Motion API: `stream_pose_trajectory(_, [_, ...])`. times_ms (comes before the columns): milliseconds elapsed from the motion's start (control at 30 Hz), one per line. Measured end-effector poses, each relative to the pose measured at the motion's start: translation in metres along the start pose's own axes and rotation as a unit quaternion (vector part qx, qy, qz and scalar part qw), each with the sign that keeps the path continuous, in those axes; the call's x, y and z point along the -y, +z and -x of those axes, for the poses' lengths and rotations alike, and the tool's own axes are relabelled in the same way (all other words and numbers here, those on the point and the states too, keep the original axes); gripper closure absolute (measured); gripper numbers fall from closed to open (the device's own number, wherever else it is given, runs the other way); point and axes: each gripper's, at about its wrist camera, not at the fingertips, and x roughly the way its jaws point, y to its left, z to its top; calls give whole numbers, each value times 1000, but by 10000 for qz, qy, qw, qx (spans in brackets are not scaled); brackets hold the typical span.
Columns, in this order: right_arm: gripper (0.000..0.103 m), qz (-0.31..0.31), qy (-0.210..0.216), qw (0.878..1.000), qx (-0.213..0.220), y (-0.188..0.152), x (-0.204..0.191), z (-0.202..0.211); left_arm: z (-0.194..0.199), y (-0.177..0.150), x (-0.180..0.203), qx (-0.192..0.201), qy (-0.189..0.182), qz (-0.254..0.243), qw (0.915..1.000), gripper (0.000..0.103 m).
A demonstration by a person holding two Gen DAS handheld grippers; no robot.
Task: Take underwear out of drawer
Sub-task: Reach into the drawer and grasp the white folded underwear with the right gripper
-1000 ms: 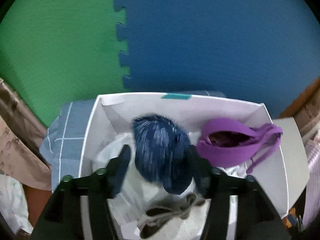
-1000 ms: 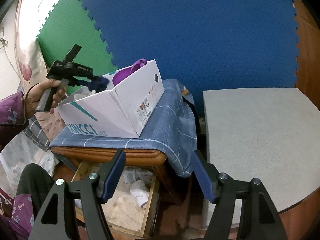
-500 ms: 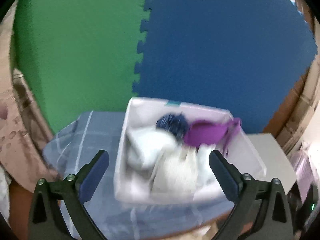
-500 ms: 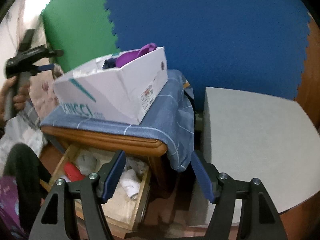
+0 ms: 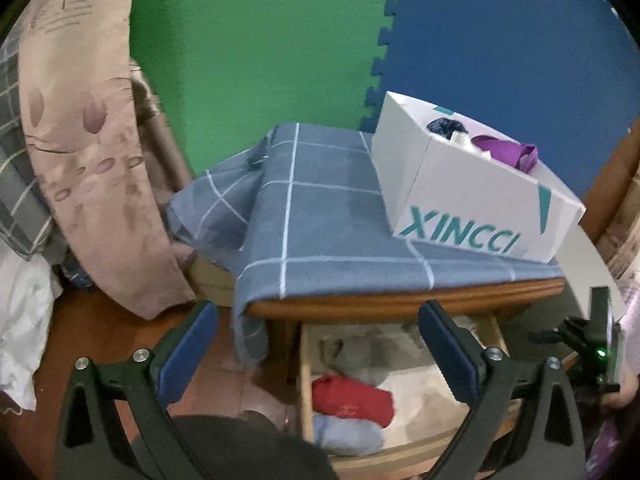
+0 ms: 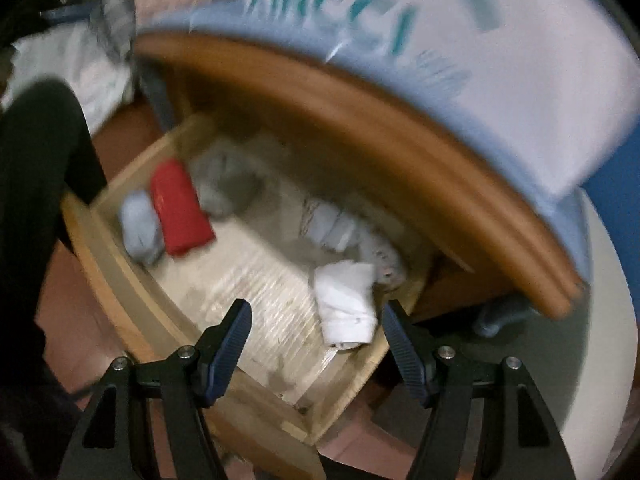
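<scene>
The wooden drawer (image 6: 120, 280) stands open under the nightstand top. It holds rolled underwear: a red roll (image 6: 180, 212), a light blue roll (image 6: 140, 228), a grey one (image 6: 226, 188) and a white one (image 6: 346, 300). My right gripper (image 6: 316, 344) is open and empty, just above the drawer's front, with the white roll between its fingers' line. My left gripper (image 5: 316, 352) is open and empty, held back above the drawer (image 5: 306, 392); the red roll (image 5: 352, 400) and blue roll (image 5: 346, 438) show there. The white XINCCI box (image 5: 472, 200) on the blue checked cloth (image 5: 320, 232) holds navy and purple underwear.
A beige patterned pillow (image 5: 80, 140) leans at the left. Green and blue foam mats (image 5: 260, 40) cover the wall. A grey table (image 6: 592, 320) stands right of the nightstand. My dark-clothed leg (image 6: 36, 200) is by the drawer's left side.
My left gripper let go of the navy underwear in the box and pulled back and down. My right gripper dropped toward the open drawer; its view is blurred by motion.
</scene>
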Motion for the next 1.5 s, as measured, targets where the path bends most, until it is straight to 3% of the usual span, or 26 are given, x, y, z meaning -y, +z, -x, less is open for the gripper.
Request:
stream_pose_trajectory(200, [34, 483, -301, 9956, -743, 4, -12, -61, -5, -7, 5, -49, -103, -87, 9999, 1])
stream_pose_trajectory(467, [34, 863, -641, 9869, -1206, 4, -18, -108, -14, -9, 1, -205, -215, 88, 9995, 1])
stream_pose_trajectory(900, [32, 950, -731, 9825, -1425, 17, -6, -136, -19, -8, -3, -326, -285, 292, 9986, 1])
stream_pose_trajectory(1200, [35, 1601, -1428, 9638, -1584, 4, -34, -143, -20, -9, -3, -358, -289, 314, 9984, 1])
stream_pose_trajectory(1367, [35, 1662, -1488, 9610, -1632, 4, -37, -142, -20, -9, -5, -367, -294, 359, 9982, 1])
stream_pose_trajectory(1500, [41, 1728, -1717, 9558, -1647, -1, -41, -147, -20, -9, -5, -364, -297, 369, 9982, 1])
